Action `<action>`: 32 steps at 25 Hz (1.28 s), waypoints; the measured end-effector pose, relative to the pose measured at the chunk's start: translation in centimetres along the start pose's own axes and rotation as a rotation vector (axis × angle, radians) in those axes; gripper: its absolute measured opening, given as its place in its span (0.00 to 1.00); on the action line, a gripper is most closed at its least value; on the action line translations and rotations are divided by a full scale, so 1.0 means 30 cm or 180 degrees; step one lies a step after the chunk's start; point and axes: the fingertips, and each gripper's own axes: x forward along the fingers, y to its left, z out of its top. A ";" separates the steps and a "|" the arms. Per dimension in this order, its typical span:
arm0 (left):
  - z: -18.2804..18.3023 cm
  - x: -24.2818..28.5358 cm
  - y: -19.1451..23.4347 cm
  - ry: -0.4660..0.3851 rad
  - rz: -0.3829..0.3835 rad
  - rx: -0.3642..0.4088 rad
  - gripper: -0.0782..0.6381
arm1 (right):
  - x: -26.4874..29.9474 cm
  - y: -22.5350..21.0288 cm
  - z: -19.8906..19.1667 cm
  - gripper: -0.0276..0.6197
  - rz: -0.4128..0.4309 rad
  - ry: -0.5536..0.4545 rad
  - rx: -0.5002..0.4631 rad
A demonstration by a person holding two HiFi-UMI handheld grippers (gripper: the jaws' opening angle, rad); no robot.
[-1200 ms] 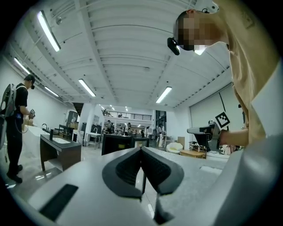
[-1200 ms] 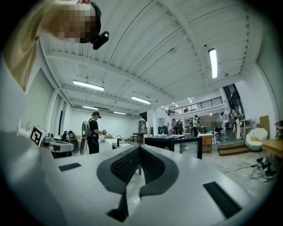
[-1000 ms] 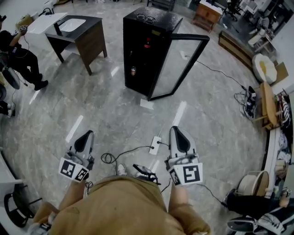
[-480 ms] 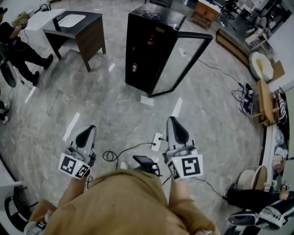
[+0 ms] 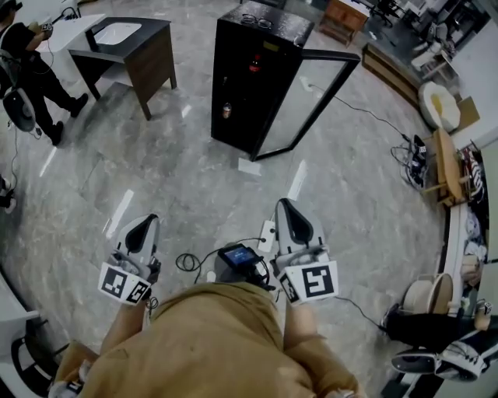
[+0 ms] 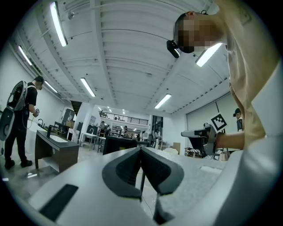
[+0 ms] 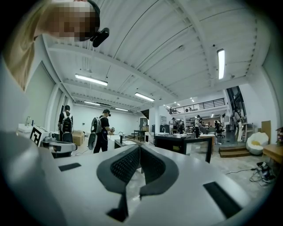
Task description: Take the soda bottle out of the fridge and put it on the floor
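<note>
The fridge (image 5: 268,23) stands at the top middle of the head view with its glass door (image 5: 307,101) swung open to the right; the soda bottle (image 5: 252,64) looks like the dark one with red on it, up high inside the fridge, and it is small here so I cannot be sure; a little can (image 5: 226,111) sits lower down inside. The left gripper (image 5: 147,222) at the lower left is clenched shut with nothing in it; the right gripper (image 5: 284,204) at the lower middle is clenched shut and empty too; both are well apart from the fridge. Here is what could go wrong, I think; a black cable (image 5: 184,267) and a white plug box (image 5: 266,235) lie on the floor (image 5: 194,179) right by the person's feet, so a foot could catch and trip; a gripper that stays shut would only poke the bottle and knock it over; a gripper could bump the edge of the open door; the wrong thing, the can, could get grabbed; the floor looks hard and shiny, so a bottle that slips out could fall and roll away.
</note>
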 end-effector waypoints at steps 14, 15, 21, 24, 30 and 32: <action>-0.034 0.027 0.060 0.0040 0.0043 -0.0030 0.11 | 0.092 0.005 -0.023 0.05 0.0071 0.0009 -0.0008; -0.034 0.040 0.060 0.0029 0.0048 -0.0017 0.11 | 0.097 -0.007 -0.022 0.05 0.0072 -0.0002 -0.0009; -0.054 0.138 0.110 0.0055 0.0124 0.0031 0.11 | 0.188 -0.095 -0.072 0.05 0.0101 0.0041 0.0061; -0.081 0.223 0.159 0.0124 0.0165 0.0007 0.11 | 0.285 -0.158 -0.094 0.05 0.0118 0.0039 0.0112; -0.112 0.484 0.217 0.0218 0.0175 0.0081 0.11 | 0.500 -0.346 -0.140 0.05 0.0182 0.0058 0.0253; -0.112 0.585 0.252 0.0220 0.0191 0.0059 0.11 | 0.582 -0.408 -0.136 0.05 0.0211 0.0060 0.0275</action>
